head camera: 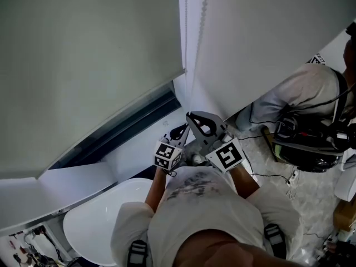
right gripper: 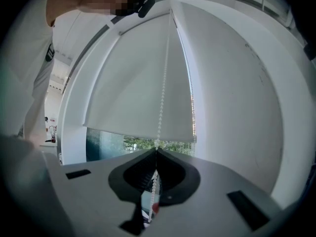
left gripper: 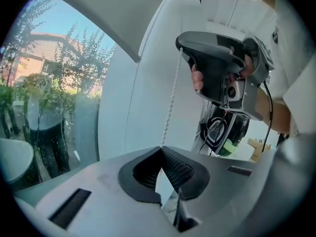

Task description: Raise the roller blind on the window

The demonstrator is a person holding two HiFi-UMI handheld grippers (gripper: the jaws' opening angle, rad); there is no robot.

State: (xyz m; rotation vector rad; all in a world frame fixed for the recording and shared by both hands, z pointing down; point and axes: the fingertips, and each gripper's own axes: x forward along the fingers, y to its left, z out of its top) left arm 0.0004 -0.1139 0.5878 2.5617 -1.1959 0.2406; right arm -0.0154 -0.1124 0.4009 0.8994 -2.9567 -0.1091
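Note:
The pale roller blind hangs partway down the window; in the right gripper view the blind ends above a strip of glass with greenery. Its white bead chain runs down the window's right edge. My right gripper is shut on the bead chain, which passes between its jaws. Just below it, my left gripper is shut on the same chain, which stretches up to the right gripper. A second strand hangs loose beside the window frame.
Another person in a white sleeve crouches at the right with a cabled helmet-like device. A round white seat stands below left. The white wall reveal borders the chain on the right. Trees and a building show outside.

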